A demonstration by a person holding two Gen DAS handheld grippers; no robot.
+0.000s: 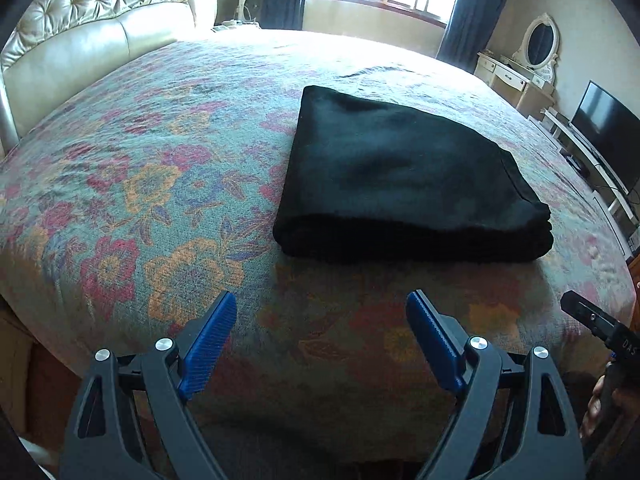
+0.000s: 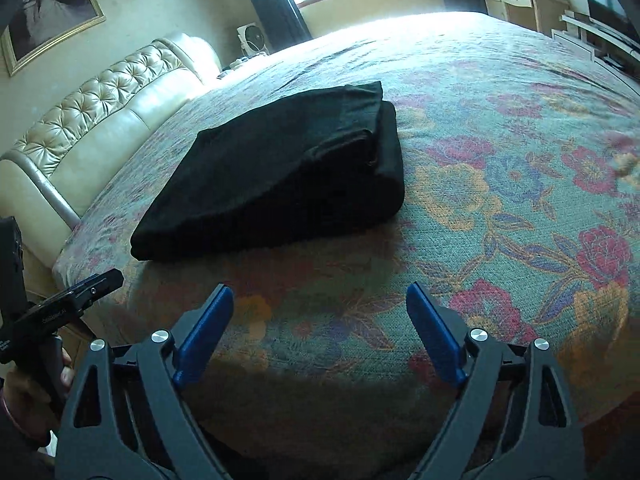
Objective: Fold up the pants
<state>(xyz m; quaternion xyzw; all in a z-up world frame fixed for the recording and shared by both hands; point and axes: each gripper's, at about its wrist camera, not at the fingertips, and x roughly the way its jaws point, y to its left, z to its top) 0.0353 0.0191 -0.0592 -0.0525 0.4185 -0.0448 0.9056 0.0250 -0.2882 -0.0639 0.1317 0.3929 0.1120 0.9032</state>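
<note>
Finishing the fold: black pants (image 1: 404, 176) lie as a compact stack on the floral bedspread (image 1: 152, 184), well apart from both grippers

The left gripper (image 1: 322, 332) and right gripper (image 2: 320, 320) both hang over the near edge of the bed with blue pads (image 1: 208, 344) spread wide and nothing between them, so the garment is released. Judging by the thick layered edge facing the cameras, the folding looks about complete. To close it well, any last touch should be a light press along the top layer, which in the right wrist view sits slightly askew of the layer beneath; come in from above with fingers still apart, avoid snagging the stacked edges, and lift straight away so the pile stays squared
</note>
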